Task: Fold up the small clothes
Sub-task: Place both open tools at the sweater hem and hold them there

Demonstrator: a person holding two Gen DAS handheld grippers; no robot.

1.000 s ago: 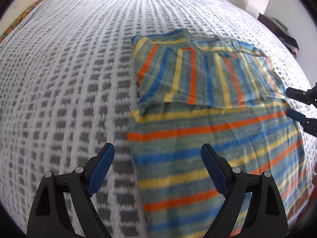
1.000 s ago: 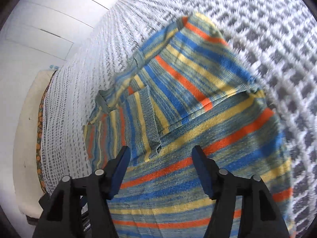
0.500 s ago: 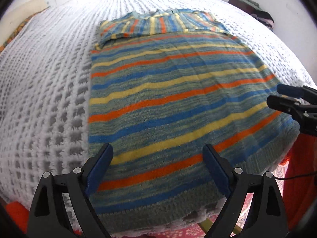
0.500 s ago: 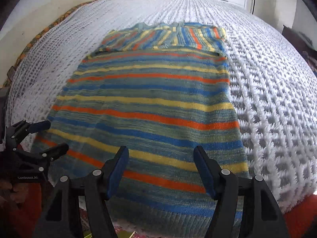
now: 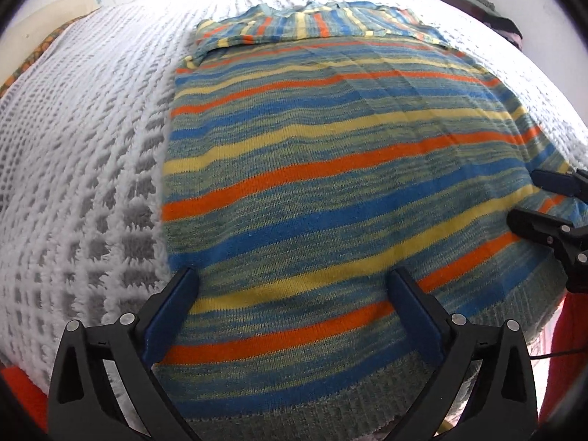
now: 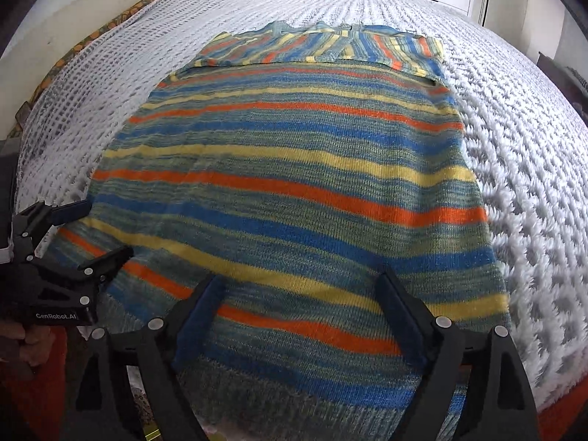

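Sweater (image 5: 330, 198) flat on bed (image 5: 84, 147), sleeves folded in at far end — left gripper (image 5: 294, 305) and right gripper (image 6: 297, 301) over hem, jaws just widened, both released.

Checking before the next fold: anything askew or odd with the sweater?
Nothing stands out. The striped sweater lies flat on the white bedspread, sleeves folded across its far end, ribbed hem at the bed's near edge.

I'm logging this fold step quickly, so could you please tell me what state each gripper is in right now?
Left gripper: open, jaws just opening wider, over the striped sweater, holding nothing.
Right gripper: open, jaws just opening wider, over the sweater's hem, holding nothing.
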